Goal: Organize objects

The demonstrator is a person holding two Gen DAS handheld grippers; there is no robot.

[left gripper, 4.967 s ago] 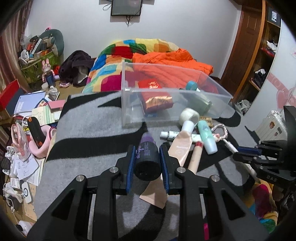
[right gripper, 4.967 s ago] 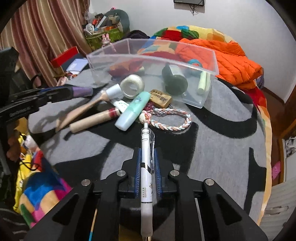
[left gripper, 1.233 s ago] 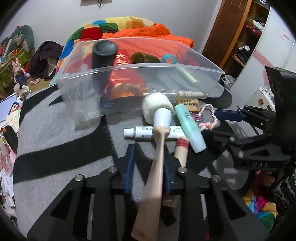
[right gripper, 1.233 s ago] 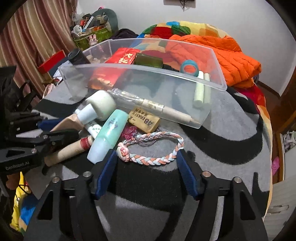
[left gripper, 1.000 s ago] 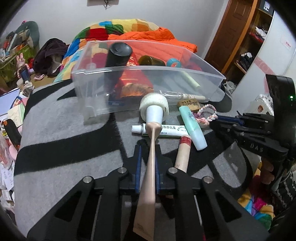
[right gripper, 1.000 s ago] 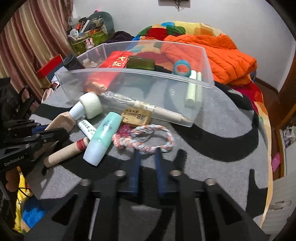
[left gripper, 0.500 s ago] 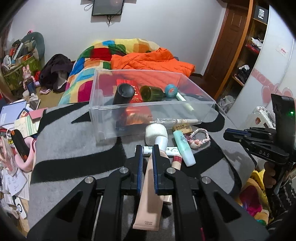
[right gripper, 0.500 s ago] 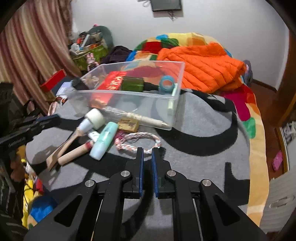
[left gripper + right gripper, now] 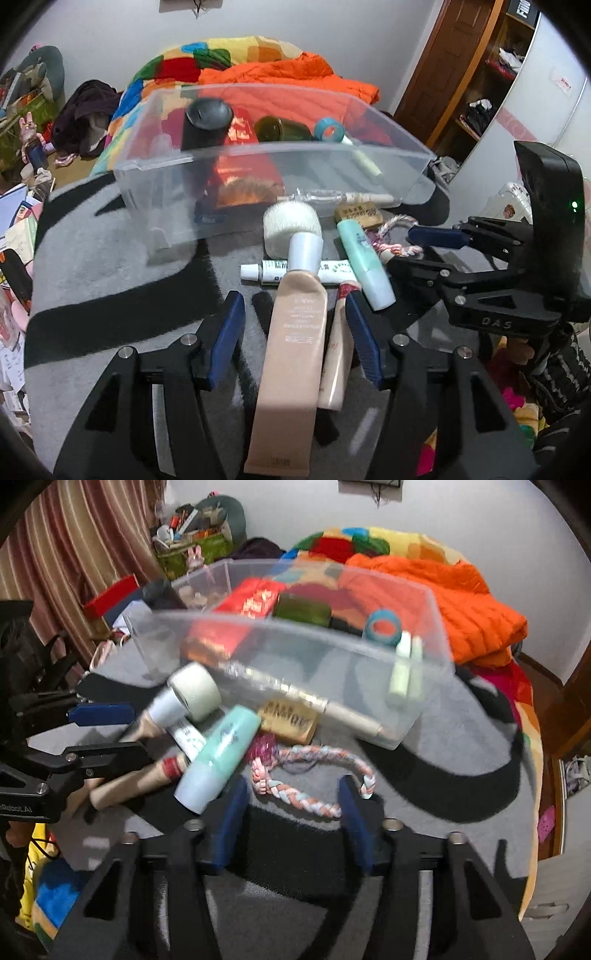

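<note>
A beige tube [image 9: 299, 332] with a white cap lies on the grey-and-black blanket between the jaws of my left gripper [image 9: 295, 325]. The jaws are opening, and the pads stand clear of the tube. A thinner beige tube [image 9: 334, 365] lies against the right pad. My right gripper [image 9: 290, 812] is also opening, with a braided bracelet [image 9: 314, 797] lying just ahead between its fingertips, untouched. Behind both stands the clear plastic bin [image 9: 295, 147] holding a black bottle [image 9: 207, 122], a red packet, a green jar, blue tape and a pen. Each gripper shows in the other's view: right gripper [image 9: 424, 251], left gripper [image 9: 107, 733].
A mint bottle [image 9: 364, 266], a small white tube [image 9: 273, 269], a white roll [image 9: 291, 225] and a brown labelled block [image 9: 358, 214] crowd the space before the bin. An orange quilt [image 9: 461, 602] lies behind. Floor clutter sits at the left, a wooden door at the right.
Half a second ago both grippers were shut and held farther back from the items. Now both are close over them with jaws apart, the left around the beige tube, the right at the bracelet.
</note>
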